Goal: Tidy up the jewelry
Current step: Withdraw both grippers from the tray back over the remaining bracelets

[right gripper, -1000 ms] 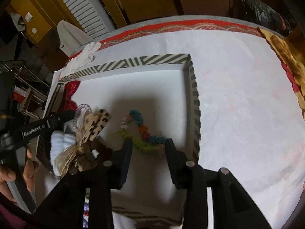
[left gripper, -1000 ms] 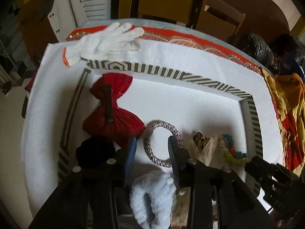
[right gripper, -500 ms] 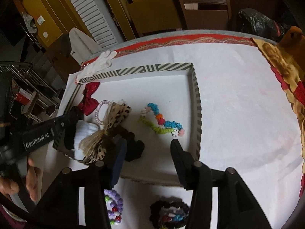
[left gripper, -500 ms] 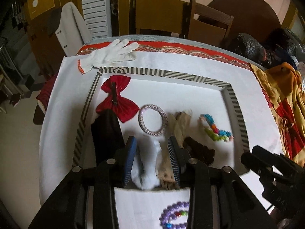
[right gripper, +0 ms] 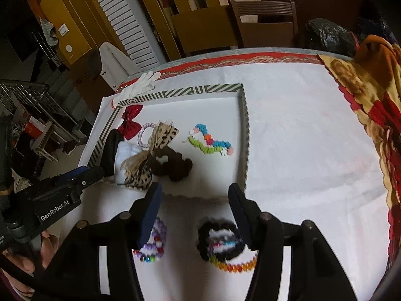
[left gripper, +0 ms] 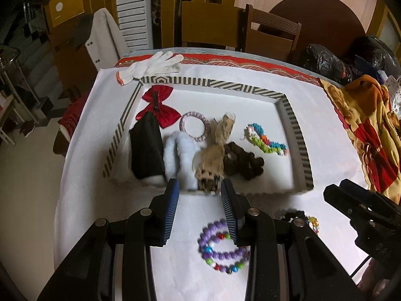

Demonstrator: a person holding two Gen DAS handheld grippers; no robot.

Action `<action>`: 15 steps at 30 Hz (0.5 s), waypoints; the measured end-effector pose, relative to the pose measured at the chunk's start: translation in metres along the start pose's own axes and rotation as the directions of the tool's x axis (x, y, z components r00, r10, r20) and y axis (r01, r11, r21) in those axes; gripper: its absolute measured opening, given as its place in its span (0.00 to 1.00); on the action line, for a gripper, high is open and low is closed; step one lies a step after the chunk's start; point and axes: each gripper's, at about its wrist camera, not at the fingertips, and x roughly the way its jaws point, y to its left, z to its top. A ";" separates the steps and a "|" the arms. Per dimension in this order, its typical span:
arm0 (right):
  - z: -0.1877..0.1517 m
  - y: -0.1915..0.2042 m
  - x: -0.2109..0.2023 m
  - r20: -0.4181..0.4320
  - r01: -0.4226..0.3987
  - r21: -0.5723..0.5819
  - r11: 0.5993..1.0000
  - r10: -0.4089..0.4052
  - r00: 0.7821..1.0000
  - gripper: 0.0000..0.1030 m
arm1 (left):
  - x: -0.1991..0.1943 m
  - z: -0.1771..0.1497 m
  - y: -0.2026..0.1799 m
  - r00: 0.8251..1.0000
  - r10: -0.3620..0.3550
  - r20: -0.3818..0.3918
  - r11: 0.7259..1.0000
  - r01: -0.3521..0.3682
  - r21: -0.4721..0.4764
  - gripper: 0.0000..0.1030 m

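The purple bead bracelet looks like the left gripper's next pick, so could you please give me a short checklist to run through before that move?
1. Left gripper open and holding nothing: ok.
2. Purple bead bracelet lies free on the white cloth, outside the striped tray: ok.
3. Bracelet between the left fingers: not ok; it lies nearer the camera, partly under the right-hand finger.
4. Right gripper open and clear of the purple bracelet: ok; it hangs above the black bracelet stack.
5. Free room in the tray for another piece: ok; the far half is bare.
6. Bracelet's exact outline: cannot tell; it is motion-blurred.
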 end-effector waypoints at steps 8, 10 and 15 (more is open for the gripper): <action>-0.026 -0.002 -0.029 0.010 0.008 -0.026 1.000 -0.007 1.000 0.60 | -0.024 -0.028 -0.013 1.000 0.010 0.022 1.000 -0.010 -0.004 0.25; -0.032 -0.002 -0.036 0.011 0.006 -0.031 1.000 -0.006 1.000 0.60 | -0.031 -0.035 -0.017 1.000 0.010 0.024 1.000 -0.010 -0.002 0.25; -0.046 -0.005 -0.052 0.014 -0.002 -0.044 0.999 0.002 1.000 0.61 | -0.044 -0.052 -0.024 0.999 0.021 0.040 1.000 -0.021 0.003 0.25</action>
